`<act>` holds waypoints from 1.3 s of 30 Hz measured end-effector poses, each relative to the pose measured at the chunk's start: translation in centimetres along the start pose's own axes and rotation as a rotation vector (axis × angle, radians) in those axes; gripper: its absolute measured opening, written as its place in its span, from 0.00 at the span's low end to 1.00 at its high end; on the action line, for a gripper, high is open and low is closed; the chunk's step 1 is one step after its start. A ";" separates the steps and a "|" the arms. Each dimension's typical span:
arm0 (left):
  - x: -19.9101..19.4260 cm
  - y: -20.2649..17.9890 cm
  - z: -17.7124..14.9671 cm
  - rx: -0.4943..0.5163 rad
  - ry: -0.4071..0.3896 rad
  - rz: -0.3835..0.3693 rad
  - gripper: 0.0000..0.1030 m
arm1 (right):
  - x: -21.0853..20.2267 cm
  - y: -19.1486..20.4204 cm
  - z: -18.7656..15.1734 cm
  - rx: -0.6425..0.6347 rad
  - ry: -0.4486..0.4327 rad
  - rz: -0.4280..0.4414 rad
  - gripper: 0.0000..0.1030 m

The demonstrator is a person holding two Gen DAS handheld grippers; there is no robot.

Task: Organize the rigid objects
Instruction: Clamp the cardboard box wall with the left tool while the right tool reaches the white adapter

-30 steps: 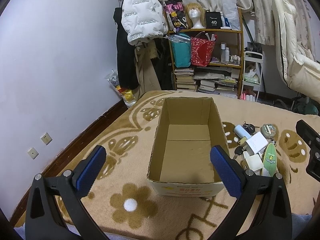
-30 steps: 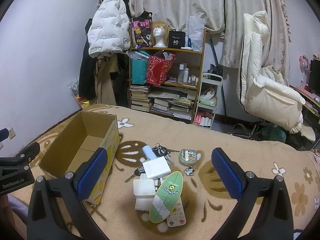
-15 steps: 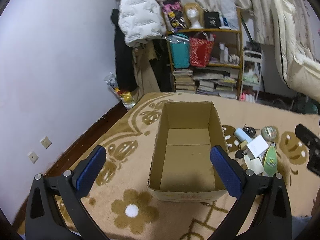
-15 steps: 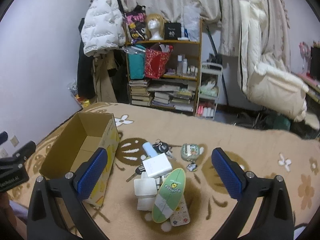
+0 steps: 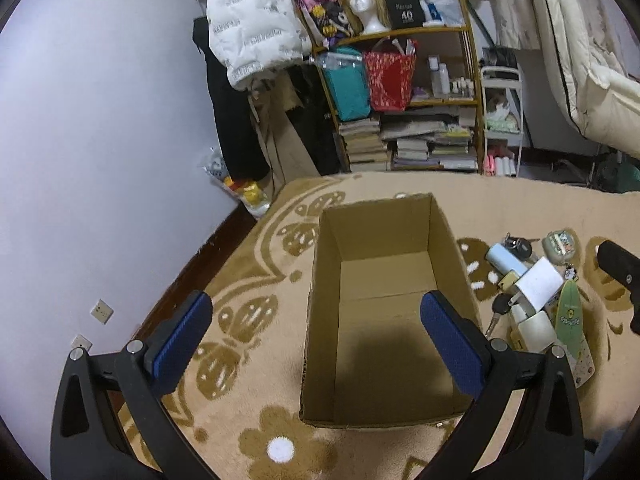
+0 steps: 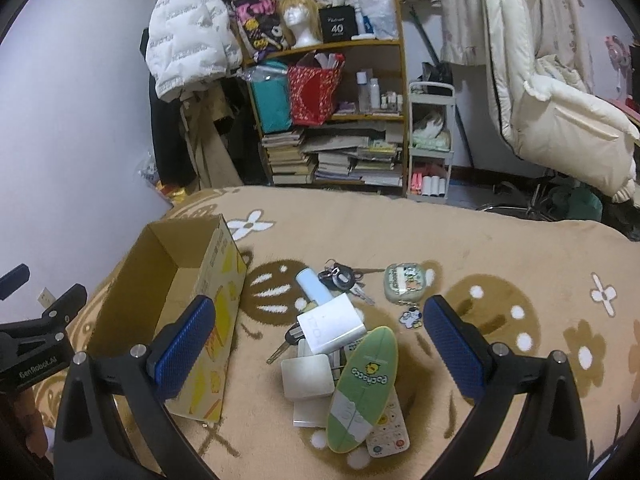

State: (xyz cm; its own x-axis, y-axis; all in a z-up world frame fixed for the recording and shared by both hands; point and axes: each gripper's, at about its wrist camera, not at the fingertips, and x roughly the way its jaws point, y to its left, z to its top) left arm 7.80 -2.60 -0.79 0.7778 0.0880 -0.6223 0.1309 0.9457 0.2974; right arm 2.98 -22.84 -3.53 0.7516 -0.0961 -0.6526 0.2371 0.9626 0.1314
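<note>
On a tan flower-patterned blanket [image 6: 500, 236], we see one open cardboard box [image 5: 384, 304], its floor bare, and at its 3 o'clock, just beside it, a heap of small rigid objects. We judge the task not yet begun: nothing lies in the box, and every object remains to be moved. In the right wrist view we count one green surfboard-shaped case [image 6: 362, 386] lying over one remote control [image 6: 390, 432]; one white charger block [image 6: 332, 328]; two flat white boxes, one [image 6: 307, 376] stacked over the other [image 6: 310, 414]; one pale blue cylinder [image 6: 314, 286]; one bunch of keys [image 6: 340, 278]; a single key [image 6: 280, 350]; one green earbud case [image 6: 404, 282] with one small charm [image 6: 410, 316]. The left gripper [image 5: 316, 330] hovers over the box, jaws wide apart and empty; the right gripper [image 6: 318, 330] hovers above the heap, jaws likewise apart and empty. Anything buried under the heap we cannot tell
</note>
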 end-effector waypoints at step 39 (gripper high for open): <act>13.8 0.4 -3.3 -0.003 0.527 -0.048 0.83 | 12.3 2.5 -4.0 -0.155 0.375 -0.001 0.83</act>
State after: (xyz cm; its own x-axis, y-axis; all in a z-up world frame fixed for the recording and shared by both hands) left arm 16.52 0.05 -11.67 0.3563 0.1889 -0.9151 0.1570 0.9533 0.2579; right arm 10.36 -20.60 -14.23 0.4676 -0.0255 -0.8836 0.1209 0.9920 0.0353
